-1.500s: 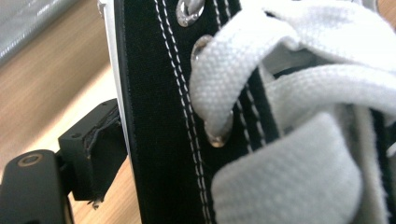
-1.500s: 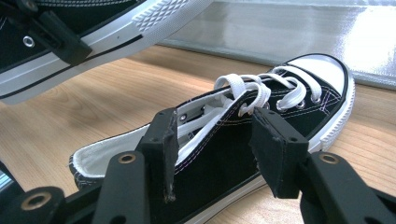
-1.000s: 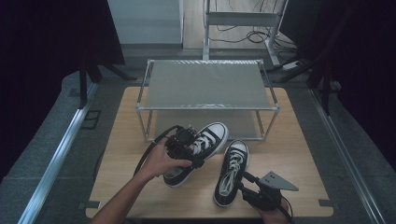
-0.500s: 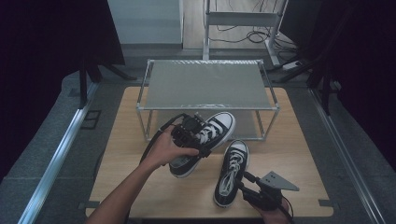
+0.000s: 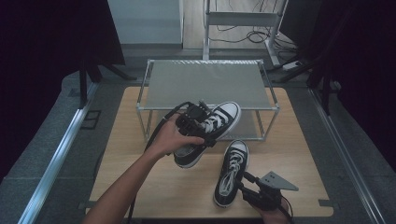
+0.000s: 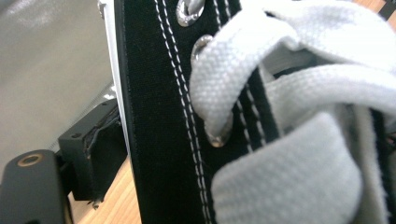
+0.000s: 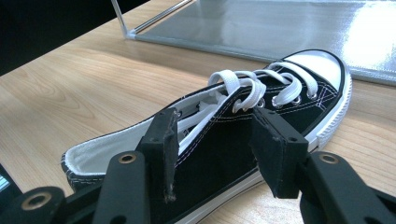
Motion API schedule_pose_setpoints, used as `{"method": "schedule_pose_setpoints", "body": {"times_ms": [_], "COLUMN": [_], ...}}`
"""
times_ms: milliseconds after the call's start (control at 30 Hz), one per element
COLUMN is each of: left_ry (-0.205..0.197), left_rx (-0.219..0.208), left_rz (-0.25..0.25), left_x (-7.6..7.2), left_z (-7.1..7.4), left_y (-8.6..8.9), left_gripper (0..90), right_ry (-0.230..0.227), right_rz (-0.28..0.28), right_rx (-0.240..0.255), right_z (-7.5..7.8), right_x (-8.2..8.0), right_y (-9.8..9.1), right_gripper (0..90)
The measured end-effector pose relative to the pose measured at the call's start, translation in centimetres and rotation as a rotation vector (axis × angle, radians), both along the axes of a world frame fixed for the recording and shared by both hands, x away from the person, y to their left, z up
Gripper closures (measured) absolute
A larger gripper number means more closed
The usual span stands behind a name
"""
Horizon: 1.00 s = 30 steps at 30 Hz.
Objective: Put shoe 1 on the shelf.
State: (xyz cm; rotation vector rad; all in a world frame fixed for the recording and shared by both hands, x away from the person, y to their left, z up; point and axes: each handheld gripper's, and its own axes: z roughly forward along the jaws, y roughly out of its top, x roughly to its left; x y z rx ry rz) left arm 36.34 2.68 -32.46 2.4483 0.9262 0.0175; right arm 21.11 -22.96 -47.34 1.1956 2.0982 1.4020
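Note:
A black-and-white sneaker (image 5: 223, 119) hangs above the wooden table (image 5: 299, 140), its toe pointing at the rack. My left gripper (image 5: 198, 122) is shut on its side wall. In the left gripper view its black canvas (image 6: 154, 116) and white laces are very close, with one finger (image 6: 88, 156) on the outer side. The second sneaker (image 5: 231, 170) lies flat on the table, toe away from me. My right gripper (image 5: 246, 183) sits low by its heel. Its jaws stand apart over that sneaker's (image 7: 299, 88) side, and the right gripper (image 7: 215, 119) presses nothing.
A metal-framed rack (image 5: 205, 84) with a grey top shelf and a lower shelf stands at the table's far side. Bare wood lies left of the shoes. Dark curtains flank the table, and cables lie on the floor behind.
My left hand has raised the held sneaker off the table and carried it toward the rack. The right gripper and the second sneaker have stayed put.

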Motion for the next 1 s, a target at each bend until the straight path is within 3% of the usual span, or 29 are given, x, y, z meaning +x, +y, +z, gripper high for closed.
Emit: {"method": "schedule_pose_setpoints", "body": {"times_ms": [633, 1000], "left_ry": [0.013, 0.016], "left_rx": [-0.038, -0.044], "left_rz": [0.021, 0.067], "left_x": [1.4, 2.7], "left_z": [2.1, 3.0], "left_y": [0.4, 1.0], "left_gripper": [13.9, 13.9], "right_ry": [-0.004, -0.004], "right_rz": [-0.007, -0.009], "right_rx": [0.005, 0.007], "right_z": [0.0, 0.0], "right_x": [0.0, 0.0], "right_y": [-0.1, -0.2], "right_gripper": [51.3, 51.4]}}
